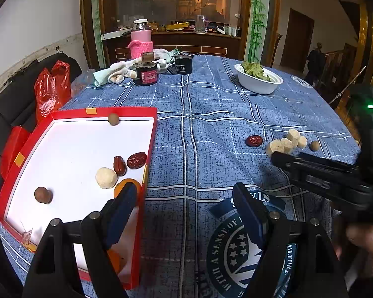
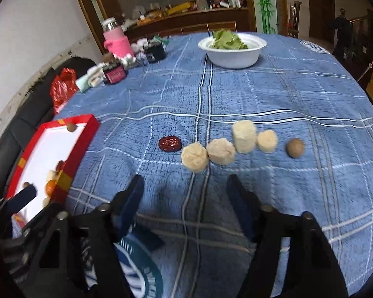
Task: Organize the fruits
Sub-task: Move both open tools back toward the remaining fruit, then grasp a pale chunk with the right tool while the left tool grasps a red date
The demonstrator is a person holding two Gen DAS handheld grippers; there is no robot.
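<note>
Blue checked cloth [image 2: 273, 94] covers the round worktop, with a dark cabinet and white wall behind. Left side: one red tray [image 1: 151, 134] with a white floor, holding two brown round fruits, one at the far wall [image 1: 113, 119] and one near the left wall [image 1: 43, 195]; two red dates [image 1: 136, 160] lying side by side at the right wall; one pale peeled ball [image 1: 106, 177] just beside them; and one orange fruit [image 1: 126, 186] partly hidden behind a finger. Right side, loose on the cloth in a row: one red date [image 2: 169, 143], four pale peeled chunks [image 2: 194, 157], and one brown round fruit [image 2: 295, 147] at the right end. Far side: one white bowl [image 2: 232, 54] of green leaves, one pink bottle [image 2: 116, 38], two dark jars [image 1: 146, 70], one red plastic bag [image 1: 52, 89]. Left tongs [image 1: 186, 198] are spread, empty, one finger over the tray's near right corner. Right tongs [image 2: 185, 186] are spread, empty, just near of the chunks.
</note>
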